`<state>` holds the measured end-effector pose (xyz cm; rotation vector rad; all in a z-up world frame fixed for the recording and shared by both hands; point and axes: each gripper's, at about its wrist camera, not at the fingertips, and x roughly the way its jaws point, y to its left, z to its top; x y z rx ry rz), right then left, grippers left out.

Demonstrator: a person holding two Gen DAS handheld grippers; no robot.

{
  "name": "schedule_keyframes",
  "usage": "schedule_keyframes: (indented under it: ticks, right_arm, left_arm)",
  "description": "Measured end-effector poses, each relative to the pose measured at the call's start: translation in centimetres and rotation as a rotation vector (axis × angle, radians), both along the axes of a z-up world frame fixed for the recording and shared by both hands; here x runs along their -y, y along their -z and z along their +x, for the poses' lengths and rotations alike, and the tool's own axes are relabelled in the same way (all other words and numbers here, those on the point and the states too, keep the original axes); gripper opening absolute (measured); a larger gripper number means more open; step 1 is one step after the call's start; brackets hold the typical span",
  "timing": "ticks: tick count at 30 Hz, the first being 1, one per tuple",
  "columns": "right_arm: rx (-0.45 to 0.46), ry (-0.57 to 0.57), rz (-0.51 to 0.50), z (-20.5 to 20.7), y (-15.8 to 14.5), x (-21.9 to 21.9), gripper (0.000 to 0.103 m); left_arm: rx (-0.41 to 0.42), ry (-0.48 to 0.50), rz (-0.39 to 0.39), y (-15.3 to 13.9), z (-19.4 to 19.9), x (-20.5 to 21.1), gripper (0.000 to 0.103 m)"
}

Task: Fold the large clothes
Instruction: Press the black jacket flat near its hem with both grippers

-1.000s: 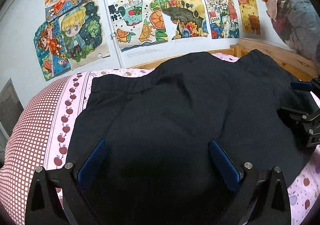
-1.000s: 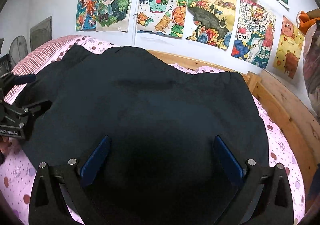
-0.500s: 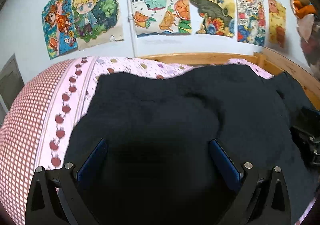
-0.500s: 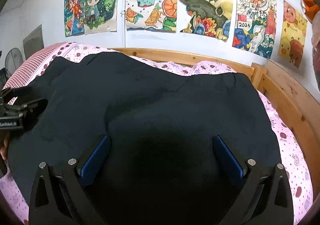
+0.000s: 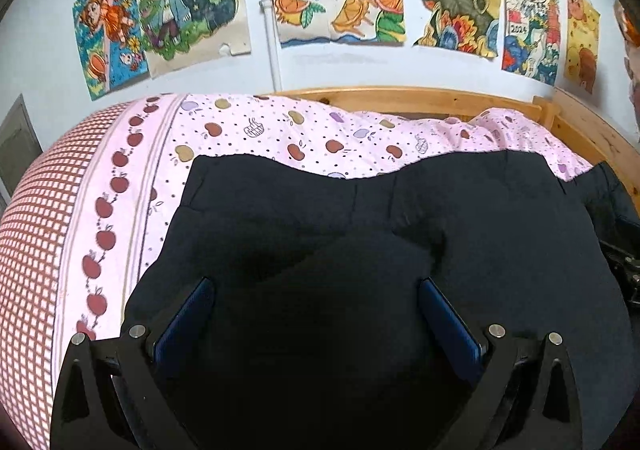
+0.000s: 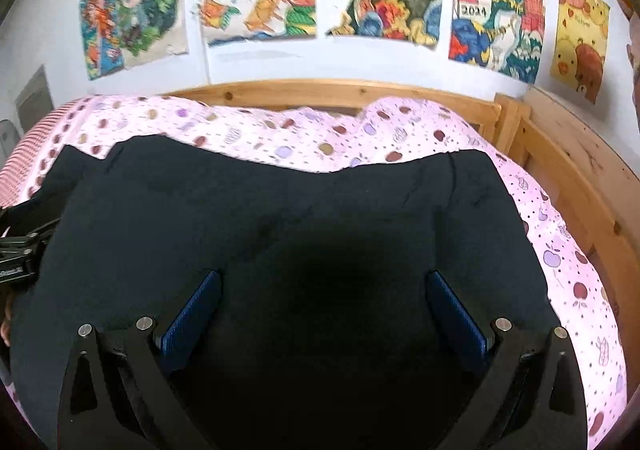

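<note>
The dark garment (image 5: 460,218) lies spread across the bed (image 5: 280,134), short of its far edge. The left tongs (image 5: 316,310) and right tongs (image 6: 320,306) both gape wide over the near cloth, likely poised to pinch an edge for folding.

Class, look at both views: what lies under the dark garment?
The dark garment lies spread on a pink fruit-print bedsheet, which shows around its far edge and sides. Whatever sits directly beneath the cloth is covered, so it cannot be seen.
</note>
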<state>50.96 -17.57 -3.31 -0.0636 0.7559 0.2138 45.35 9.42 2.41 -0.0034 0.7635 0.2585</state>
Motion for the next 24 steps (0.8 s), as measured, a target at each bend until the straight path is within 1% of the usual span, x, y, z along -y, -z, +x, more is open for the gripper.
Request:
schedule_keyframes:
  ticks: [3,7,16,24]
  right_arm:
    - [-0.047,-0.015,-0.018,1.5,0.7,-0.3,0.102]
    - [-0.061,-0.011,-0.015,2.1,1.5,-0.5,0.102]
    - [-0.056,-0.024,-0.018,2.5,2.0,-0.7,0.102]
    - [-0.054,-0.023,-0.018,2.5,2.3,-0.8,0.102]
  left_arm:
    - [-0.026,-0.006,0.000,0.4,1.3,-0.2,0.103]
    - [-0.059,0.012,-0.006,1.2,2.8,-0.2,0.103]
    - [-0.034,0.019,-0.035,2.1,3.1,-0.5,0.103]
    - [-0.019,0.017,-0.038,2.4,3.3,-0.4,0.103]
